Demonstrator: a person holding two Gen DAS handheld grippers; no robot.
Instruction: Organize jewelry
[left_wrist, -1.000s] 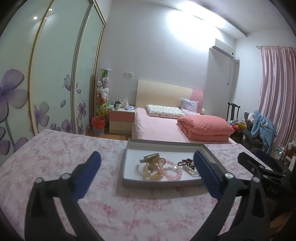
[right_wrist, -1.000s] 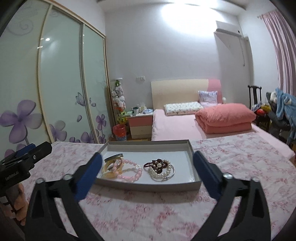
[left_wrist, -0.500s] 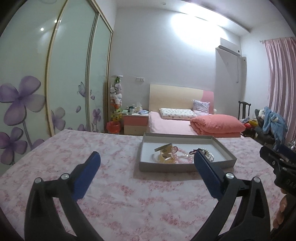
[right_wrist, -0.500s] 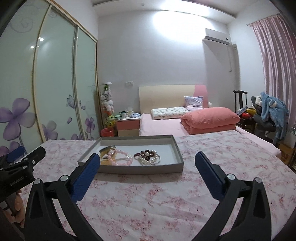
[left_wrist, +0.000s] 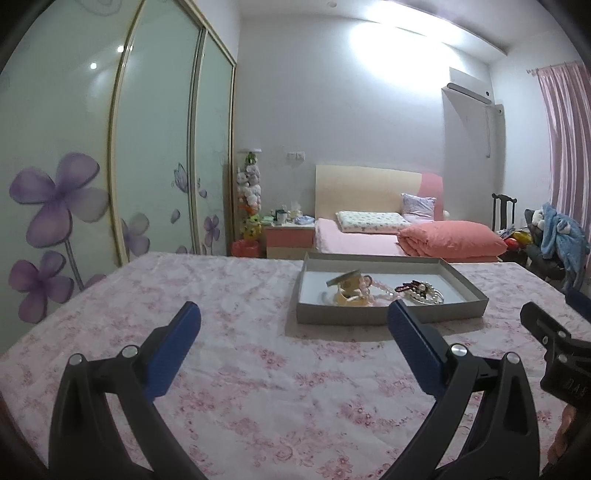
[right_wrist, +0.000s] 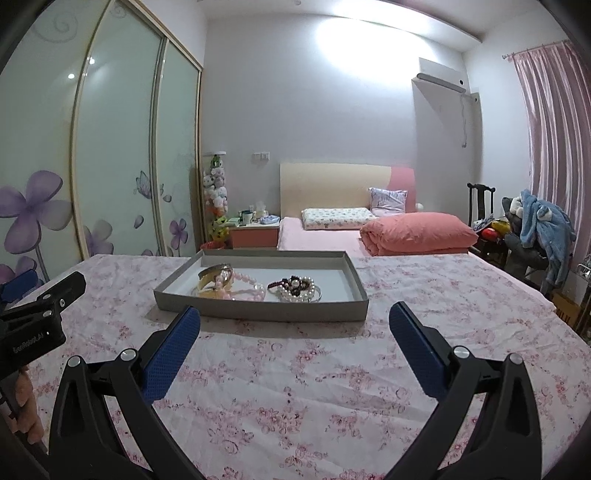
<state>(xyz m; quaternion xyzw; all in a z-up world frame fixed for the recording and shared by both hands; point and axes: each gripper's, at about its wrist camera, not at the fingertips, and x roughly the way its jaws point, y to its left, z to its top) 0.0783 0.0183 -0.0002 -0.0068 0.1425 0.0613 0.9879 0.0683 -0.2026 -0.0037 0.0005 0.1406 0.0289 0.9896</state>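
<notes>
A shallow grey box tray (right_wrist: 258, 312) sits on the pink floral tablecloth and holds the jewelry: a gold bangle (right_wrist: 213, 273), a pink bead bracelet (right_wrist: 243, 291) and a pearl and dark bead bracelet (right_wrist: 295, 288). The tray also shows in the left wrist view (left_wrist: 369, 316), with the bangle (left_wrist: 347, 282) and the pearl bracelet (left_wrist: 419, 290). My left gripper (left_wrist: 293, 325) is open and empty, short of the tray and to its left. My right gripper (right_wrist: 294, 325) is open and empty, just in front of the tray.
The floral tablecloth (right_wrist: 295, 387) covers the table around the tray. Behind it stand a pink bed (right_wrist: 369, 232), a nightstand (right_wrist: 255, 232) and a flowered wardrobe (right_wrist: 92, 166). A chair with clothes (right_wrist: 535, 236) is at the right.
Both grippers have pulled back and lowered from the tray, which now looks farther off. The jewelry lies in the tray as before. Both grippers stay open.
</notes>
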